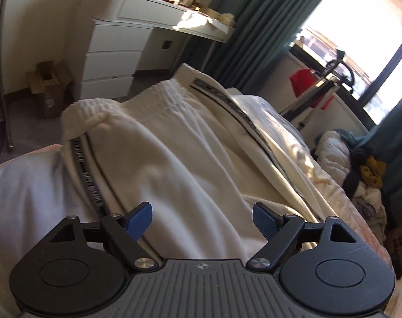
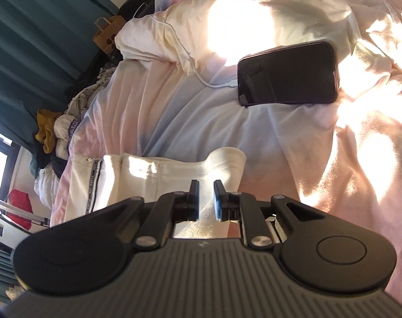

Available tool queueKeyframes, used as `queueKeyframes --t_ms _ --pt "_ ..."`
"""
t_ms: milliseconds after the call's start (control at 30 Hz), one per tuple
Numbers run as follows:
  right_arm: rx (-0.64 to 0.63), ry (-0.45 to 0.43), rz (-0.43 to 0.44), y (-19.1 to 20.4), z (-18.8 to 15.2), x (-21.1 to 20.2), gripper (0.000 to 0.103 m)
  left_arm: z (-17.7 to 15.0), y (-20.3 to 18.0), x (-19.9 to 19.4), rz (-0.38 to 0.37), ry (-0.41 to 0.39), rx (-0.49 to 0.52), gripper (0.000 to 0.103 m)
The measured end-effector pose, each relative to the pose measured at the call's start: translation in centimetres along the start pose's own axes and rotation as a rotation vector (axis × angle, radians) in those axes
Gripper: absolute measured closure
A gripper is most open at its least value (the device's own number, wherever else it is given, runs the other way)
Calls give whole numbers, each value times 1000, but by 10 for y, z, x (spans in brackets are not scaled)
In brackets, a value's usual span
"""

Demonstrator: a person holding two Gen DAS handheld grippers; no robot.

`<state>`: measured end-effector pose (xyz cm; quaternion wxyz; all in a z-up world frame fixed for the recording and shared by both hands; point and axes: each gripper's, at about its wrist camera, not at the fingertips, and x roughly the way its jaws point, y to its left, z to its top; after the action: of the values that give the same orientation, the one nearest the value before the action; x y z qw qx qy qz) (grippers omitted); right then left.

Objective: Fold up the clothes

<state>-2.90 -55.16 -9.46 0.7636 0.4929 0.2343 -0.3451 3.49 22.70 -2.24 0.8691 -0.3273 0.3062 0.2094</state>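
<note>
White trousers point(image 1: 174, 159) with a black lettered side stripe point(image 1: 91, 182) lie spread on the bed, elastic waistband point(image 1: 158, 98) at the far end. My left gripper point(image 1: 202, 221) hovers over them, jaws wide apart, with nothing between the blue pads point(image 1: 140, 222). In the right wrist view the same trousers point(image 2: 137, 175) lie across the sheet, and a ribbed cuff point(image 2: 227, 164) runs in between the fingers of my right gripper point(image 2: 206, 198). Its jaws are nearly together and pinch that cuff.
A black phone point(image 2: 288, 74) on a white cable point(image 2: 195, 71) rests against a pillow point(image 2: 254, 21) on the pink sheet point(image 2: 333, 159). A heap of clothes point(image 2: 52, 132) lies beside the bed by the teal curtain point(image 2: 28, 26). Beyond the bed stand white drawers point(image 1: 113, 53) and a cardboard box point(image 1: 48, 87).
</note>
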Motion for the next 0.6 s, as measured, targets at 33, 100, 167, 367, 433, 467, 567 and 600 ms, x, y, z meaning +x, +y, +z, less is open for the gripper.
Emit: queueKeyframes --t_ms 33,100,167,367,433,467,567,600 --pt "9 -2 -2 -1 1 0 88 3 8 0 30 -3 -32 17" --pt "30 4 -1 -4 1 0 86 8 23 5 63 12 -104 17" --pt "49 20 3 -6 0 0 80 12 38 10 84 31 -176 17" --pt "126 24 -49 -15 -3 0 57 16 66 17 89 63 -296 17" --pt "135 5 -96 -16 -3 0 47 17 68 17 90 63 -301 17" --pt "140 -1 -117 -18 -3 0 46 17 68 16 89 65 -301 17" --pt "164 0 -175 -23 -5 5 40 14 67 18 83 71 -295 13" --pt "175 9 -193 -25 -5 8 40 14 66 19 82 72 -294 13"
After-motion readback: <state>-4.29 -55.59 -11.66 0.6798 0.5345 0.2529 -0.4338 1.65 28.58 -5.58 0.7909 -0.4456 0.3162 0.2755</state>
